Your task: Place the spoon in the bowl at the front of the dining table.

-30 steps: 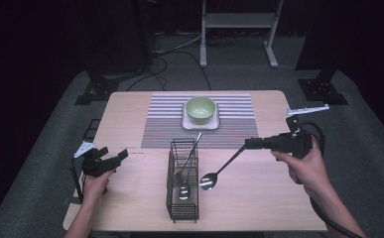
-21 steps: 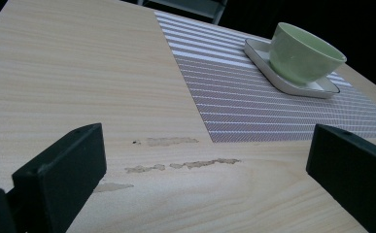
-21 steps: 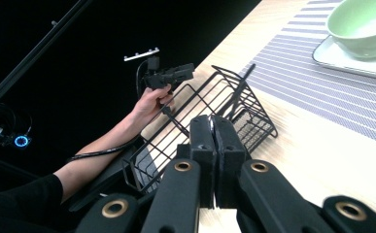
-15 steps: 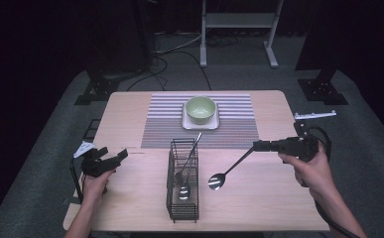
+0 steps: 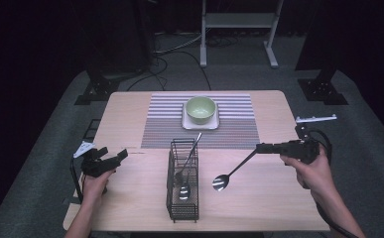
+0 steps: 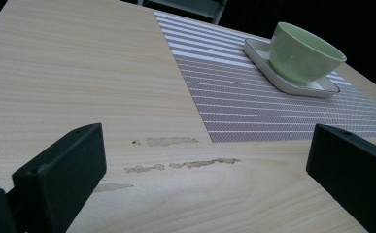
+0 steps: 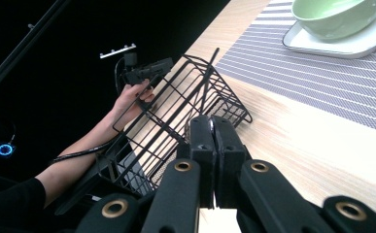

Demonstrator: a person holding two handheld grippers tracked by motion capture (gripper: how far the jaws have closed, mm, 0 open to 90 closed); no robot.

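Observation:
My right gripper point(image 5: 260, 148) is shut on the handle of a metal spoon point(image 5: 221, 182) to the right of the black wire basket point(image 5: 183, 208). The spoon slants down and left, with its bowl low over the wooden table point(image 5: 130, 114). In the right gripper view the jaws point(image 7: 213, 127) are pressed together and point at the basket point(image 7: 176, 111). The basket stands upright and holds a spoon and one long thin utensil. My left gripper point(image 5: 116, 157) rests at the table's left edge, wide open with nothing between its jaws point(image 6: 205, 165).
A green bowl point(image 5: 201, 109) sits on a white square plate point(image 5: 199, 124) on a striped placemat point(image 5: 164, 126) at the back middle. The left gripper view looks across the placemat point(image 6: 253, 107) at the bowl point(image 6: 304, 53). Dark stands surround the table.
My right gripper has sunk and drifted right with the spoon, so the spoon's bowl now hangs lower and farther from the basket. The left gripper has stayed put.

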